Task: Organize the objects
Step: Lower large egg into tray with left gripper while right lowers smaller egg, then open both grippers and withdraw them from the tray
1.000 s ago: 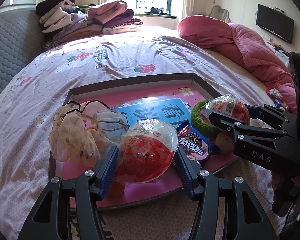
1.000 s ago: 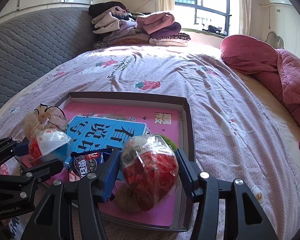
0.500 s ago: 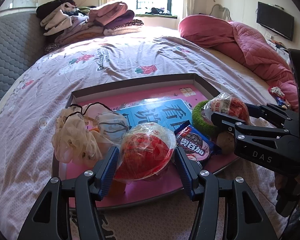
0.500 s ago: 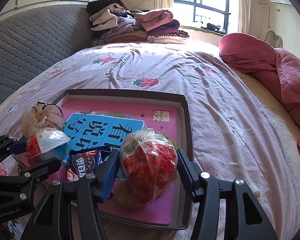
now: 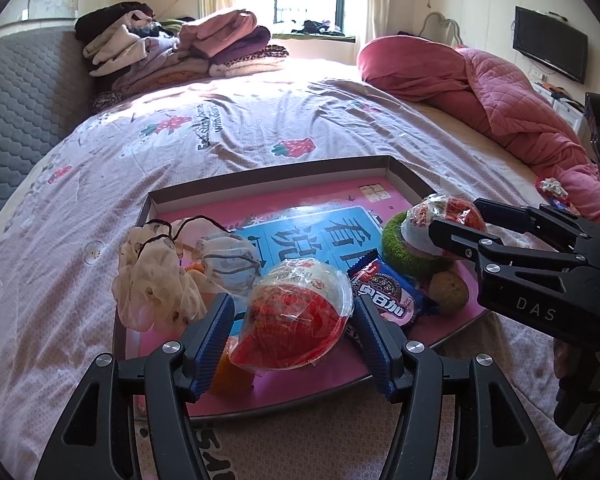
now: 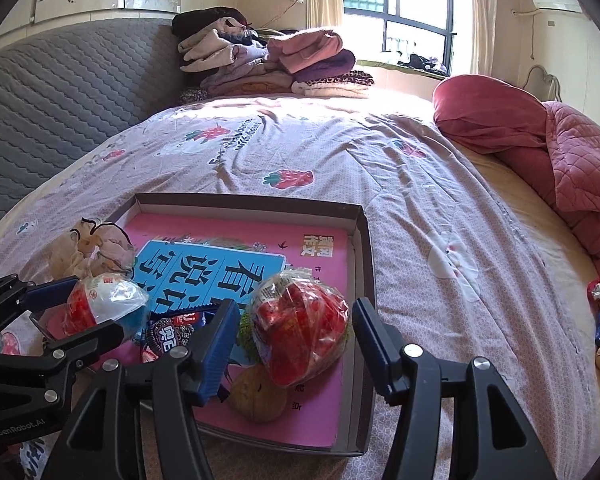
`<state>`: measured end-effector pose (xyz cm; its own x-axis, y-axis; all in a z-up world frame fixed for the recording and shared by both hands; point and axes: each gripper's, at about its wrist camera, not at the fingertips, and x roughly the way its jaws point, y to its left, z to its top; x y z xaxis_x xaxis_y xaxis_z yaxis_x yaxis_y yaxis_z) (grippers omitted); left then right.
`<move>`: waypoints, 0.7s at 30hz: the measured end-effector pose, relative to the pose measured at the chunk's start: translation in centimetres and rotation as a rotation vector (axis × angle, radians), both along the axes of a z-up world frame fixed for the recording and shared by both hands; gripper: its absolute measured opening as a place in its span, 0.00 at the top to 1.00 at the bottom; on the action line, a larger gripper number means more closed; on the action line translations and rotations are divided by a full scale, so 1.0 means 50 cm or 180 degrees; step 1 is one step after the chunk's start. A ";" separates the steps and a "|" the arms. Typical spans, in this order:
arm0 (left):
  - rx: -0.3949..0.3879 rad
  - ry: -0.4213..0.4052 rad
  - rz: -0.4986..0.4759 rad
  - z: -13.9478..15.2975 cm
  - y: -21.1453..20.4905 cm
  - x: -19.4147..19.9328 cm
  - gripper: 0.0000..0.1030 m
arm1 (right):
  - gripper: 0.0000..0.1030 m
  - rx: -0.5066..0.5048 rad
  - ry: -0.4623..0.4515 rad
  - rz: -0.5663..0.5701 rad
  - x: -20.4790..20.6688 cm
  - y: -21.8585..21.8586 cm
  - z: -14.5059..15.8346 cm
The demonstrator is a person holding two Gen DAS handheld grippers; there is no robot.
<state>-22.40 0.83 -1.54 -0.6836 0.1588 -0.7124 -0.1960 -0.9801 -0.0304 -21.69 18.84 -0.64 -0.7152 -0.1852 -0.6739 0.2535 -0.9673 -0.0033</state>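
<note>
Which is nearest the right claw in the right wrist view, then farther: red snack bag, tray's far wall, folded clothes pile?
1. Red snack bag: between the opening jaws of the right claw, in the tray.
2. Tray's far wall: beyond the blue-and-pink book, mid-bed.
3. Folded clothes pile: at the bed's far end, beside the window.

Two wrist fisheyes, each looking forward and down along own fingers, close above shallow tray [image 5: 404, 172] on bed [image 5: 260, 128]. Left view from tray's near-left, right view from near-right. Shared: tray [image 6: 364, 240], bedspread [image 6: 380, 168], folded clothes pile [image 5: 180, 52], window [image 6: 404, 8]; each shows other gripper at frame edge.
</note>
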 end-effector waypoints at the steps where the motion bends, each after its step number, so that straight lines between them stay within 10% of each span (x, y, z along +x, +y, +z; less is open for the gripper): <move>1: 0.0004 0.0003 -0.0002 0.001 0.000 0.001 0.38 | 0.43 -0.0019 0.0012 -0.0001 0.002 0.001 0.004; 21: 0.0032 0.0123 0.0035 0.049 -0.005 0.022 0.33 | 0.43 -0.0177 0.0191 0.0088 0.039 -0.007 0.057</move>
<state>-21.27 0.59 0.92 -0.7124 0.1580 -0.6837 -0.1863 -0.9819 -0.0328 -19.73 18.52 2.22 -0.7481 -0.2413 -0.6182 0.2811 -0.9591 0.0342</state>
